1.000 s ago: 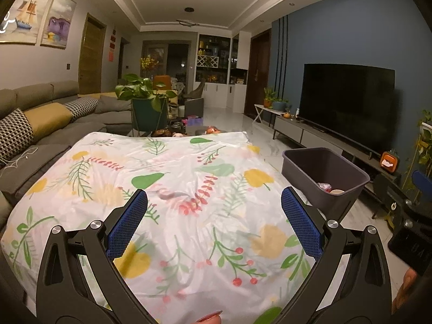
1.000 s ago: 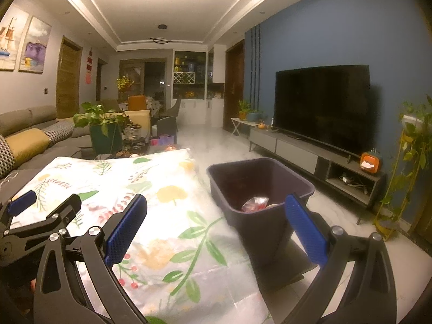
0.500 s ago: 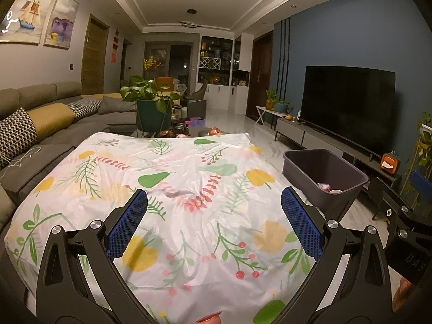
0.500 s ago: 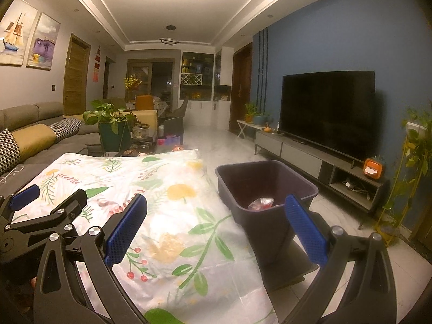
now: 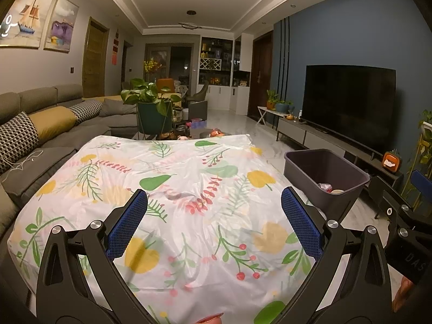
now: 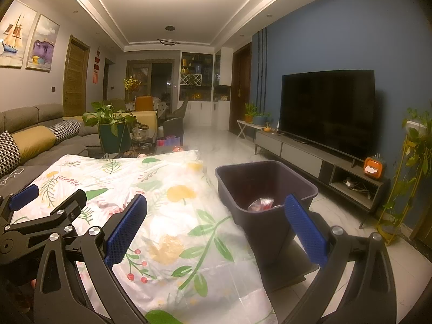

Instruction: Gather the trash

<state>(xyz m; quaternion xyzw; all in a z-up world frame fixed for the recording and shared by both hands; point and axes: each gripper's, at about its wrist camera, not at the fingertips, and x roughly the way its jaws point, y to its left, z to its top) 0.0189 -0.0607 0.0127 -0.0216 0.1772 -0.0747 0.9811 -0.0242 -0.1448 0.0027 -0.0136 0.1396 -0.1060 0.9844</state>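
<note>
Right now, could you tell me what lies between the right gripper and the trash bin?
Nothing lies between them. In the right wrist view, the right gripper is open, and the trash bin stands just past its fingertips, beside the floral cloth.

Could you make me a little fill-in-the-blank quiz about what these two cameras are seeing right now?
1. Both the left gripper and the right gripper are ____, holding nothing.
2. The crumpled wrapper lies inside the dark ____.
3. The bin stands on the floor beside the table's floral ____.
4. The television screen is switched ____.

Missing words: open; bin; tablecloth; off
</note>
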